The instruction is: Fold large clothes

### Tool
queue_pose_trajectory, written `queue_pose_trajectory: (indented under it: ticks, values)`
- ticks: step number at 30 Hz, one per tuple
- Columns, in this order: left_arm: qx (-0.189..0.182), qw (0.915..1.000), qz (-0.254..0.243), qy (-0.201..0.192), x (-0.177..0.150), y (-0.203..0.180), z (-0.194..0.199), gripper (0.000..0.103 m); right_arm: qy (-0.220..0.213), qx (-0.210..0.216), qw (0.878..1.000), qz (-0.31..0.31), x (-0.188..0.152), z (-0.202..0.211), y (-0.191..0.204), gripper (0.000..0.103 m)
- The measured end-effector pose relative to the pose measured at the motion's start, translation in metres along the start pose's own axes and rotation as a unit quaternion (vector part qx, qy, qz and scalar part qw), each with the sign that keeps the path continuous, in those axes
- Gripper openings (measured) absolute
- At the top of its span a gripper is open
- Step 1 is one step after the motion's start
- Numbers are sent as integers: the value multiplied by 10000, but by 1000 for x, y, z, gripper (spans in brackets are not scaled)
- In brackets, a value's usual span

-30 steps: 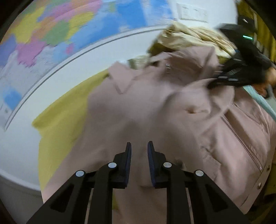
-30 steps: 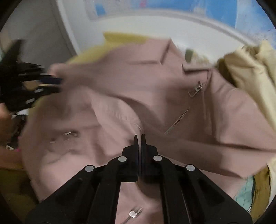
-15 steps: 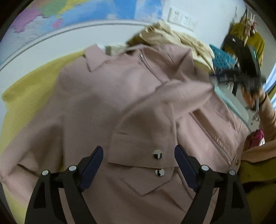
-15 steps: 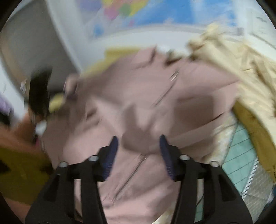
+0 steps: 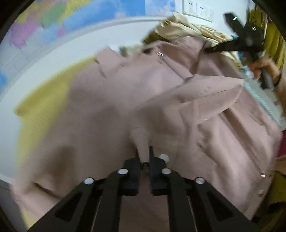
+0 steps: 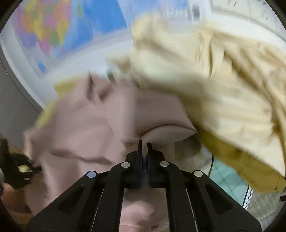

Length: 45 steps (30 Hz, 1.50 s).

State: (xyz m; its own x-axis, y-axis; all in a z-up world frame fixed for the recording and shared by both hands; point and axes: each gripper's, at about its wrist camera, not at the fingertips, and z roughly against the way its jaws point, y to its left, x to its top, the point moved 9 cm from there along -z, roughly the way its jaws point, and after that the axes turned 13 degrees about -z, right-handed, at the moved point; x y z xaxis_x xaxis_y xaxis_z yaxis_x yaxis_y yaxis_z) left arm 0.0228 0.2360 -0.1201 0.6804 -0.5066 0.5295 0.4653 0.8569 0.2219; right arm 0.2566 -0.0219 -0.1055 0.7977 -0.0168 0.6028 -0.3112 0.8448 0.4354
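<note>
A large pink zip jacket lies spread on a yellow cover. One sleeve is folded across its front. My left gripper is at the jacket's near part, jaws closing tight on a pinched ridge of pink cloth. In the right wrist view, my right gripper is closing on a rounded fold of the pink jacket, pads pressing the fabric. From the left wrist view, the right gripper bites the jacket's far right edge, with a person's hand on its handle.
A crumpled cream garment is heaped right beside the jacket's far edge. A teal gridded mat shows under it at the right. A coloured map and a wall socket are on the wall behind.
Both grippers stood wide open over the jacket half a second ago and have shut on its cloth. The right one swung over to the jacket's edge by the cream heap.
</note>
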Motion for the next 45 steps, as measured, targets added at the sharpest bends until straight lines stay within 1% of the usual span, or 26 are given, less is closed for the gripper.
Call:
queue_pose_trajectory:
  ticks: [3,4,6,8,9,10,11,13,14,15,16,17,18,20,23,25,26,28,31,33,35,38,39,41,43,45]
  values:
    - [531,9980,118,-308,14,34,21,6,-605,473,9963,-385,27,37,-1,3]
    - [848,9952,149,-458,19,47,28,9,-759,635,9933,-591,33,46,-7,3]
    - [1306,9894,247,-578,24,65,36,11,-833,536,9924,-727,31,45,-20,2]
    - [1070,9914,426,-619,22,71,32,17,-596,341,9941,-841,19,31,-35,3]
    - [954,9925,508,-570,19,74,28,24,-404,386,9934,-1001,13,24,-44,3]
    - [778,9941,567,-504,17,72,23,35,-178,383,9921,-1181,4,12,-53,3]
    - [506,9957,632,-443,14,68,18,41,-121,340,9916,-1246,0,11,-61,3]
    - [275,9966,670,-388,18,62,8,56,-74,371,9910,-1281,-5,5,-64,7]
    - [198,9968,677,-378,16,59,6,60,-52,423,9910,-1268,-8,9,-61,10]
    - [156,9969,677,-359,18,56,4,67,-47,453,9915,-1218,-8,9,-57,17]
    - [131,9971,680,-309,18,55,0,79,-58,464,9929,-1093,-9,12,-52,22]
    - [98,9973,698,-223,16,55,-7,82,-68,445,9942,-979,-11,13,-46,34]
    - [74,9972,730,-127,19,56,-14,82,-105,363,9959,-827,-13,13,-40,40]
    - [-89,9975,701,-13,23,56,-28,82,-90,320,9971,-677,-15,12,-34,40]
    - [116,9978,576,319,32,61,-57,83,-64,383,9969,-685,-16,8,-29,40]
    - [15,9974,610,371,36,63,-68,79,-60,383,9965,-734,-17,4,-28,41]
    - [-14,9976,616,328,40,63,-71,72,-57,391,9964,-751,-17,2,-26,41]
    - [74,9978,598,262,47,64,-73,22,-84,412,9959,-807,-19,4,-28,41]
    - [287,9980,556,-97,59,67,-59,5,-115,404,9958,-812,-22,12,-32,41]
    - [462,9953,717,-467,67,78,-41,5,-194,351,9965,-738,-24,19,-31,41]
    - [594,9893,1065,-797,71,98,-23,4,-311,291,9970,-646,-24,27,-28,41]
    - [765,9793,1562,-1037,67,129,-10,4,-490,319,9972,-469,-23,37,-16,41]
    - [755,9792,1607,-984,65,134,-13,4,-511,344,9976,-303,-25,38,-7,41]
    - [728,9816,1632,-672,54,137,-30,4,-437,314,9985,62,-29,30,9,41]
    - [928,9820,1603,-356,43,139,-47,4,-236,189,9987,410,-35,10,23,41]
    - [735,9825,1699,-194,34,139,-60,5,-38,125,9985,533,-37,-11,30,37]
